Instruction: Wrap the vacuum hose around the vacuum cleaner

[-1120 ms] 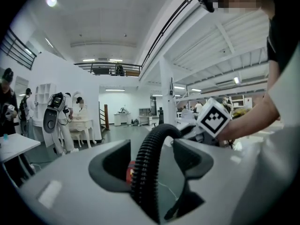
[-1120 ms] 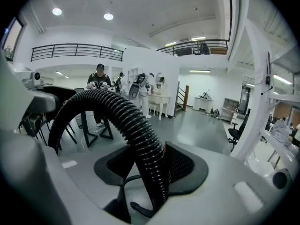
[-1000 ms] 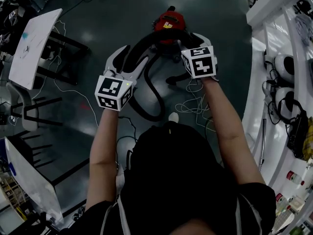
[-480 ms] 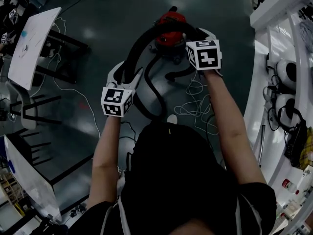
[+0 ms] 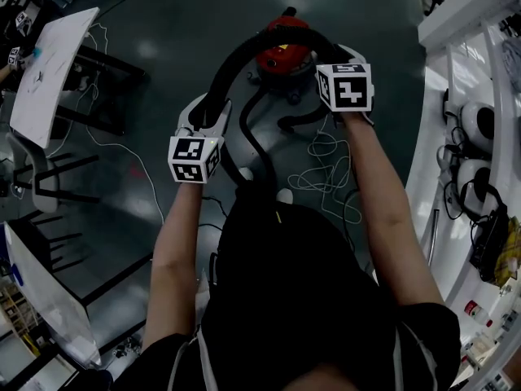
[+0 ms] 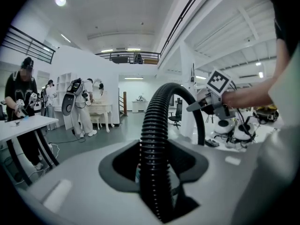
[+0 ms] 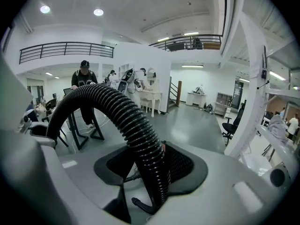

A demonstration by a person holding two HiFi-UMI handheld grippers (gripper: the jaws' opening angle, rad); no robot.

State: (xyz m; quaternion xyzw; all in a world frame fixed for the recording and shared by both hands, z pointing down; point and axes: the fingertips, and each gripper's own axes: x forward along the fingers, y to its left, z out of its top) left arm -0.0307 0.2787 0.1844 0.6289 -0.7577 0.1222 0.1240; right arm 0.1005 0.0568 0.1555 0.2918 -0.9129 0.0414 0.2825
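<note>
A ribbed black vacuum hose [image 5: 236, 62] arches in the air between the two tongs, above a red canister vacuum cleaner [image 5: 283, 55] that stands on the dark grey-green floor [image 5: 187, 23] just ahead of the person. The left tongs [image 5: 209, 114] have just been closing with the hose between their jaws. In the left gripper view the hose rises upright through the middle of the jaw opening with the dark pads drawn in against it, so they are gripping it at a partly open width. The right tongs [image 5: 330, 55] are likewise clamped round the hose at a middling width. In the right gripper view the hose comes up out of the jaws and bends away to the left. Beyond the left tongs the hose drops to the floor and curves past the vacuum cleaner's near side. None of it is wound round the canister. A loose tangle of thin white cable [image 5: 326, 165] lies on the floor below the right forearm, near the vacuum cleaner.
</note>
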